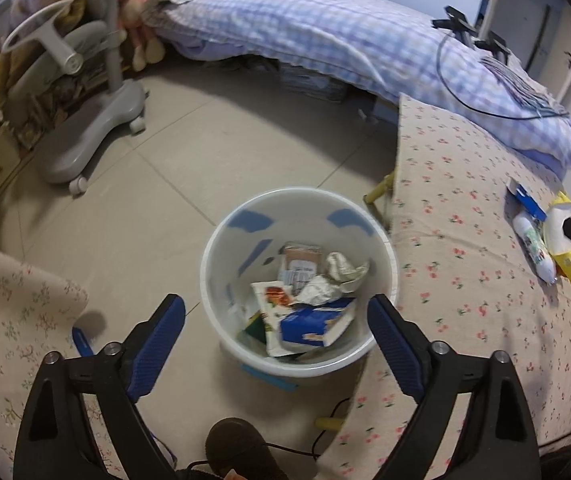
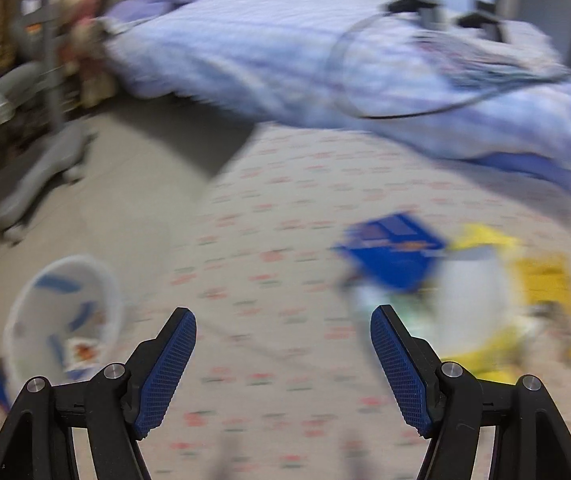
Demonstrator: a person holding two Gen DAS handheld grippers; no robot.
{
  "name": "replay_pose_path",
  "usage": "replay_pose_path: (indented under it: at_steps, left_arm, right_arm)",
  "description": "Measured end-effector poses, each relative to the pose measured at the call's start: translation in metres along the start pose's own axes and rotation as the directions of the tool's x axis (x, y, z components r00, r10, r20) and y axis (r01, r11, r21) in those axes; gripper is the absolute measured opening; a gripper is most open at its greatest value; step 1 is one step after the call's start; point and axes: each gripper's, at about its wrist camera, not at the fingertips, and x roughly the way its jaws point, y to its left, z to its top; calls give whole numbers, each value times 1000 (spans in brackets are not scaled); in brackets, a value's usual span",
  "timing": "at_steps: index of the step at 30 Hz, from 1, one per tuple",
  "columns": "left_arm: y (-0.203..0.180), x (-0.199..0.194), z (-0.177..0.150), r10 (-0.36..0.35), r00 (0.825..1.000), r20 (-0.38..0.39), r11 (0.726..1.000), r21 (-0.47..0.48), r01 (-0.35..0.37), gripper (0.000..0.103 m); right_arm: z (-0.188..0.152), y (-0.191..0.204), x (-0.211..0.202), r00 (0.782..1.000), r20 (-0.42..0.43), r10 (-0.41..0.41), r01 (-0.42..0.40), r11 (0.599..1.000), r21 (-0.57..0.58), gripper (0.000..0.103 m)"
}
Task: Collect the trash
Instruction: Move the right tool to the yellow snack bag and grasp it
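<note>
Right gripper (image 2: 283, 354): jaws wide, empty | blue carton (image 2: 395, 256), yellow wrapper (image 2: 541, 284) ahead-right on floral cloth (image 2: 277, 208) | nearer than left gripper (image 1: 276, 330), wide over bin (image 1: 221, 256).

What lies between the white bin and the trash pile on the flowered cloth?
Only bare flowered cloth lies between the white bin and the trash pile; the left wrist view shows it clearly.

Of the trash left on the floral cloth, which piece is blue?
The flattened blue carton, farthest back; the white bottle and yellow bag lie nearer.
</note>
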Motion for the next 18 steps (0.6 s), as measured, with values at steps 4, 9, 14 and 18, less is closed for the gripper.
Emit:
replay_pose_path:
  at_steps: [4,9,14,18]
  left_arm:
    - [-21,-3,5,-23,1000,6,1000,18,22,95]
    - [-46,-4,8,-34,999,5,999,36,34,96]
    - [-64,-2,11,-52,998,-18,998,32,53,96]
    - [-73,-6,12,-85,996,-20,996,9,85,96]
  right_arm:
    - [6,-49,-2,992,-4,-123,123,991,56,76]
    - [7,-95,6,981,-57,-185,191,973,131,76]
    - [2,-114,21,978,-112,-179,195,968,158,75]
    - [-1,-118,33,980,-140,-143,165,972,165,49]
